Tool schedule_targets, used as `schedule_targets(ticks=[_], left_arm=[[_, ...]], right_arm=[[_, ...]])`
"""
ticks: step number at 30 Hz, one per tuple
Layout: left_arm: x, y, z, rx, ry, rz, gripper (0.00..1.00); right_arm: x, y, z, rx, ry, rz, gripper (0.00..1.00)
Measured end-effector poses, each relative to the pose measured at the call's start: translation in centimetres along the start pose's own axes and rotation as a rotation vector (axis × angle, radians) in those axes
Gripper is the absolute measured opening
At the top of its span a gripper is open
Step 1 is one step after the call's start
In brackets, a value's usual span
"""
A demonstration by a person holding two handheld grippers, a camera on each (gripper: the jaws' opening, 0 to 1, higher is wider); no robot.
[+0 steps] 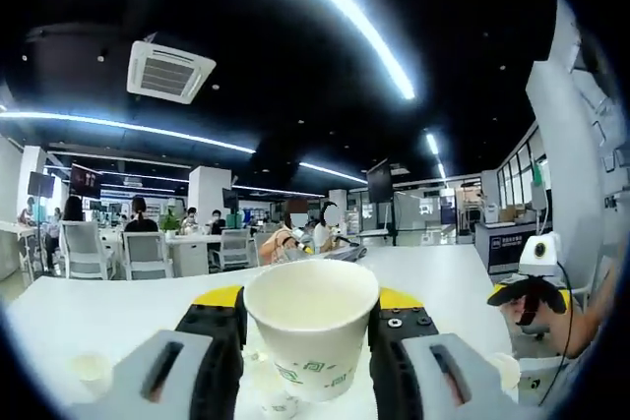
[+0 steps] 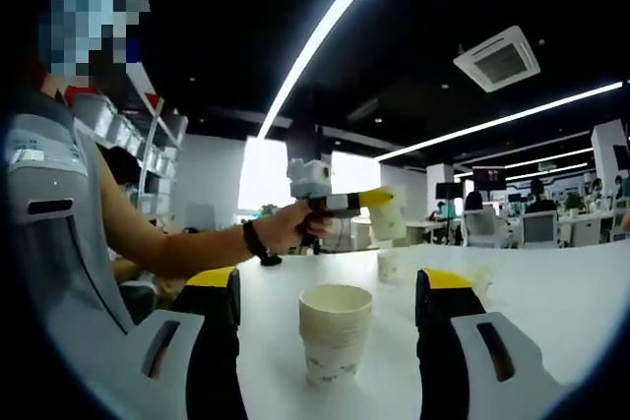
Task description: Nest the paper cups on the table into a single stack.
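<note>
My left gripper [image 1: 311, 327] is clamped on a white paper cup [image 1: 312, 336], jaws pressing its sides, mouth up and raised above the white table [image 1: 89, 312]. In the left gripper view a small cup [image 1: 92, 371] sits on the table off to the left of the held cup, another [image 1: 504, 369] to its right near the table edge, and part of one more cup [image 1: 279, 406] shows just under the held cup. In the right gripper view my right gripper [image 2: 330, 341] stands open, jaws wide apart, with a stack of nested cups [image 2: 335, 331] upright on the table between them but touching neither jaw. Beyond the stack, my left gripper [image 2: 386, 213] shows in my hand [image 2: 285, 228], holding its cup in the air above a single cup [image 2: 387, 264] standing on the table behind the stack. Office chairs [image 1: 146, 253] and seated people [image 1: 139, 215] are far behind the table.
</note>
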State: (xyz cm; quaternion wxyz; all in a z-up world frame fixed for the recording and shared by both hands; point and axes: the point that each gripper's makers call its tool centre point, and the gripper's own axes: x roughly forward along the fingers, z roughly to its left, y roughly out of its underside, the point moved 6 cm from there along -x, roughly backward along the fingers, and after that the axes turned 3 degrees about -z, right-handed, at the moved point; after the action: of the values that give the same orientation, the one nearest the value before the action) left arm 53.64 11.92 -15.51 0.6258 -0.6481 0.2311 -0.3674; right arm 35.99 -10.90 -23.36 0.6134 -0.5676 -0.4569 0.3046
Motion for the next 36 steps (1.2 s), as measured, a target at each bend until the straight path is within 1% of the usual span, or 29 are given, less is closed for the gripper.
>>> schedule_targets(ticks=[4, 6, 8, 9, 11, 14, 17, 23, 25, 29, 34, 36], left_arm=[[0.0, -1.0, -1.8, 0.001, 0.043, -0.002, 0.52], [-0.1, -1.8, -2.9, -0.016, 0.078, -0.031, 0.52], [-0.3, -2.2, -3.8, -0.023, 0.095, -0.04, 0.52], [-0.4, -2.4, -4.6, -0.023, 0.107, -0.043, 0.52], [-0.5, -2.3, -6.0, 0.008, 0.142, -0.03, 0.52], [-0.8, -2.3, -8.3, 0.005, 0.193, -0.022, 0.52], [-1.0, -2.6, -10.1, -0.01, 0.243, -0.025, 0.52], [-1.6, -2.8, -12.3, -0.014, 0.275, -0.038, 0.52], [-1.6, -2.4, -12.9, -0.013, 0.282, -0.032, 0.52], [-1.8, -0.4, -13.7, 0.036, 0.286, 0.015, 0.52], [-2.0, 2.0, -14.2, 0.036, 0.283, 0.044, 0.52], [-2.1, 2.6, -14.2, 0.021, 0.28, 0.045, 0.53]], right_arm=[[0.1, 0.3, -0.4, 0.005, -0.001, 0.012, 0.76], [0.3, 0.3, -0.6, 0.009, -0.004, 0.018, 0.76], [0.4, 0.4, -0.6, 0.004, -0.009, 0.027, 0.76], [0.3, 0.5, -0.6, 0.004, -0.011, 0.028, 0.76], [0.2, 0.7, -0.5, 0.006, -0.008, 0.029, 0.76], [0.0, 0.9, -0.2, 0.004, 0.001, 0.034, 0.76], [-0.3, 0.9, 0.1, -0.001, 0.004, 0.038, 0.76], [-0.1, 0.9, -0.3, 0.008, -0.001, 0.048, 0.76], [0.0, 0.9, -0.2, 0.007, -0.007, 0.05, 0.76], [-0.1, 0.8, 0.1, 0.003, -0.006, 0.042, 0.76], [-0.4, 0.9, 0.2, -0.001, 0.005, 0.047, 0.76], [-0.4, 0.9, 0.0, 0.005, 0.013, 0.044, 0.76]])
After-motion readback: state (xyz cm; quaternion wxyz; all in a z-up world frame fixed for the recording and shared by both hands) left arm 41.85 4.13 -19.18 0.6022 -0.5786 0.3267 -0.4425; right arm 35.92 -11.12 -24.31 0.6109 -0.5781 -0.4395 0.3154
